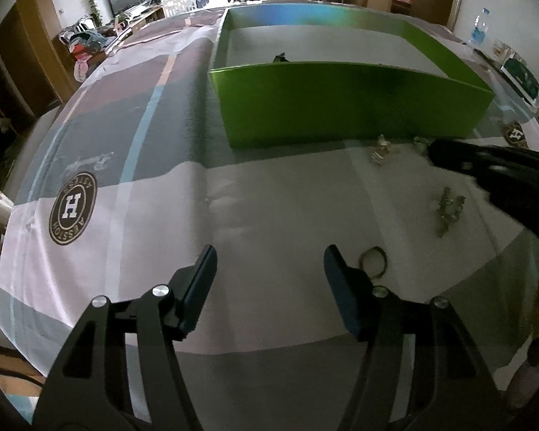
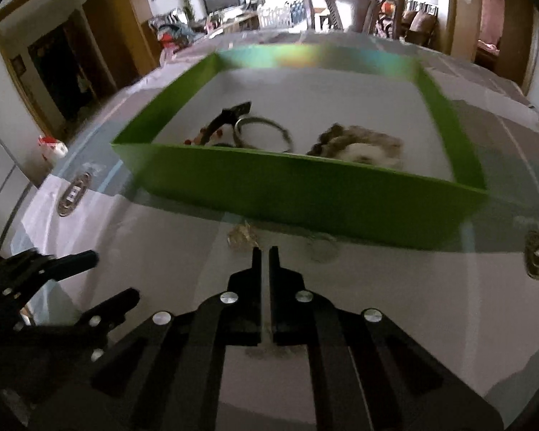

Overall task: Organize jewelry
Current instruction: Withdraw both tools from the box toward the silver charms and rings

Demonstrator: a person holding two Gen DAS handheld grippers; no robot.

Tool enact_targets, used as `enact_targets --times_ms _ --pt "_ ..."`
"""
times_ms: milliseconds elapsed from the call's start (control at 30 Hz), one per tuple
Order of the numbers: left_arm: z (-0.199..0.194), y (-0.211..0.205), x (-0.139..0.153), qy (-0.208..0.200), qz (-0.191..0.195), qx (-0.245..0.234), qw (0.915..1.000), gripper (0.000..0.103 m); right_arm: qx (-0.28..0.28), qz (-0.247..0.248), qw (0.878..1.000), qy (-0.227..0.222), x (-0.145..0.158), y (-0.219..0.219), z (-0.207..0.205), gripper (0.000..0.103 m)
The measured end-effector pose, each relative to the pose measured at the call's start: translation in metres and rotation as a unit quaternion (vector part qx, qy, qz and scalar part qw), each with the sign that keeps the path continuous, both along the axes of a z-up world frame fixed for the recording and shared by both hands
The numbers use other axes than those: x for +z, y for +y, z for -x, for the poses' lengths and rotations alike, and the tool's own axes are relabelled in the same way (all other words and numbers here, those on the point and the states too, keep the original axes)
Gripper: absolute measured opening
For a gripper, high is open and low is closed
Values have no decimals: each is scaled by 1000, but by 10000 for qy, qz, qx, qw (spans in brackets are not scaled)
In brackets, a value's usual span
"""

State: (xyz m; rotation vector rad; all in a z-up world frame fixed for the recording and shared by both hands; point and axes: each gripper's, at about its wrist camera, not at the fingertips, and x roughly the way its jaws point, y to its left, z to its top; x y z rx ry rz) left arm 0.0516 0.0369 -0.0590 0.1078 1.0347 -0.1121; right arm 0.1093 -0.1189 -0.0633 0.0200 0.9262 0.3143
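- The left gripper (image 1: 269, 269) hangs low over the pale striped tablecloth (image 1: 133, 215) with its black fingers spread wide and nothing between them.
- Just outside its right fingertip, nearly touching it, lies a thin dark ring-shaped band (image 1: 373, 261); this is the loose piece nearest to that gripper, flat on the cloth and a little to its right.
- Further ahead and to the right sits a small greenish-metal charm cluster (image 1: 448, 208), its long axis running roughly toward and away from the left gripper.
- Ahead of both tools stands the shallow green cardboard box with a white floor (image 2: 305, 190), its long near wall lying crosswise to the fingers.
- In the right wrist view the box already holds a black strap (image 2: 230, 115), a grey metal bangle (image 2: 266, 133) and a brownish beaded heap (image 2: 359, 143).
- The right gripper (image 2: 265, 251) has its fingers drawn to a narrow slit; I cannot tell whether anything thin is pinched there.
- Just beyond its tips, slightly left, a small pale metal trinket (image 2: 242, 239) rests on the cloth close to the box's near wall.
- By my judgement the right gripper is far nearer that trinket, which lies almost straight ahead, so a short forward reach suits it, while the band belongs to the left.
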Motion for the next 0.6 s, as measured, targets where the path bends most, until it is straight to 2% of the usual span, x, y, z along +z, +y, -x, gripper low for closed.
enact_targets --times_ms 100,233,400,467,567,600 --pt "3 -5 3 -34 14 -54 10000 64 -277 -10 9996 -99 2 -29 18 4" --pt "7 -23 9 -117 38 -247 9996 65 -665 -66 9978 34 -7 -64 31 4" --pt "17 -68 13 -236 45 -819 9964 69 -1036 -227 9940 267 -23 -97 38 5" --pt "20 -86 13 -277 -23 -1020 9944 69 -1125 -260 9929 287 -25 -105 41 8" --pt "18 -107 11 -329 -60 -1191 9923 69 -1224 -283 9918 232 -25 -115 47 26" --pt "14 -115 11 -350 -24 -1221 9919 69 -1268 -271 9913 206 -25 -118 48 38"
